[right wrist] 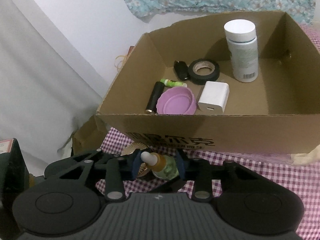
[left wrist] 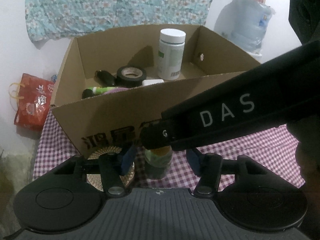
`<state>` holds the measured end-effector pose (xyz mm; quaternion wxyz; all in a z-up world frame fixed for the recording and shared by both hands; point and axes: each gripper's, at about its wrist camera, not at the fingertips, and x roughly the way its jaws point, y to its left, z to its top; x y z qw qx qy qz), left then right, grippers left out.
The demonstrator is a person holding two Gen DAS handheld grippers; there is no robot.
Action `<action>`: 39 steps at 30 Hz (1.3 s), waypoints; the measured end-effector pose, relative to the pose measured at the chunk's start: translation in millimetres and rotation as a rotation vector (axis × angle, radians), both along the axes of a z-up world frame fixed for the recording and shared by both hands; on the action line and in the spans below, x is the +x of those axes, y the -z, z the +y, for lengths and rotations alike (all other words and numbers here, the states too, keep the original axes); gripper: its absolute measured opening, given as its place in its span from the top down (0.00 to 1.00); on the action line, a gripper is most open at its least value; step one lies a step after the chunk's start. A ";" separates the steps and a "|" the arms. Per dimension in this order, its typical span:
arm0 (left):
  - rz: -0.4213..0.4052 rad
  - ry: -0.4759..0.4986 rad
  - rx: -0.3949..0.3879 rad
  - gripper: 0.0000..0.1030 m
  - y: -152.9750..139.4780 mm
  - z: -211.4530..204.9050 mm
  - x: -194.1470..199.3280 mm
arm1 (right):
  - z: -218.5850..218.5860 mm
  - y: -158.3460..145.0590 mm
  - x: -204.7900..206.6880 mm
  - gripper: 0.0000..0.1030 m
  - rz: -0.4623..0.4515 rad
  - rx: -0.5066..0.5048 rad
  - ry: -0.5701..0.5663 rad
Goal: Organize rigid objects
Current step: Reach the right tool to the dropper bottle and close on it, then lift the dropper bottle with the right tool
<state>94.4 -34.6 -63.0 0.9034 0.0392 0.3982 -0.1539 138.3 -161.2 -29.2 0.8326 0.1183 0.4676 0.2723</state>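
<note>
A small dropper bottle with a white bulb, amber neck and green label stands on the checked cloth in front of the cardboard box. My right gripper is shut on it, one pad against the label side and the other at the bulb. In the left wrist view the right gripper's black body reaches in from the right over the dropper bottle. My left gripper is open and straddles the bottle lower down, with cloth showing between pads and glass.
The box holds a white bottle, black tape roll, white charger, purple lid and black tube. A round gold mat lies by the left finger. A red bag and a water jug flank the table.
</note>
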 end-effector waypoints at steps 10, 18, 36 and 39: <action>0.028 -0.012 -0.008 0.68 4.8 0.0 7.2 | 2.9 2.9 2.7 0.72 0.019 0.018 -0.008; -0.003 0.001 -0.016 0.69 -11.5 0.8 -6.2 | 2.1 -8.9 -4.4 0.72 0.008 -0.001 -0.004; -0.225 0.051 -0.079 0.80 -131.2 -18.0 1.9 | -39.1 -132.1 -7.9 0.83 -0.217 0.127 -0.007; -0.223 0.062 -0.096 0.83 -128.6 -30.9 22.5 | -48.8 -135.3 11.3 0.84 -0.222 0.131 0.021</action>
